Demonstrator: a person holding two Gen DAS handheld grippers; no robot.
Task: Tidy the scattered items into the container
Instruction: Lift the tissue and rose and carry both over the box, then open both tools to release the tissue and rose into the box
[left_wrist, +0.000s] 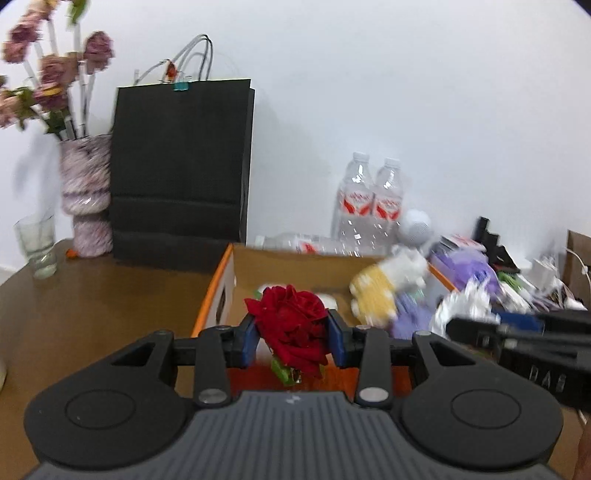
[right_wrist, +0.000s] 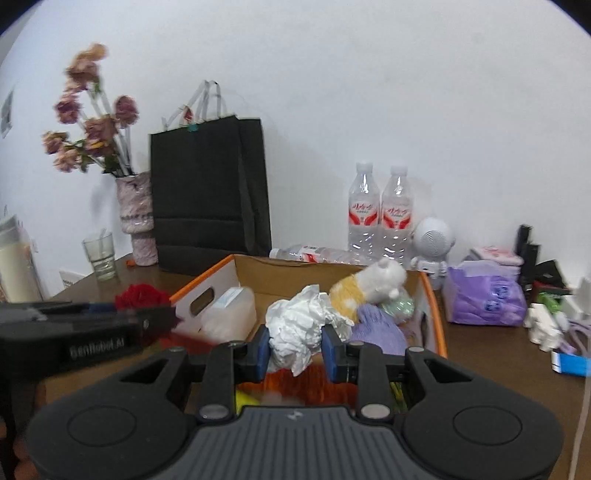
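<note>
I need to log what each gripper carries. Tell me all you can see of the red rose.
The rose is a deep red, full bloom with layered, ruffled petals that look soft; real or artificial cannot be told. A bit of green shows under the head. It is pinched between the blue pads of the left gripper, held over the near end of the box. From the right wrist view it shows as a red blur left of the box's cut-out handle.
</note>
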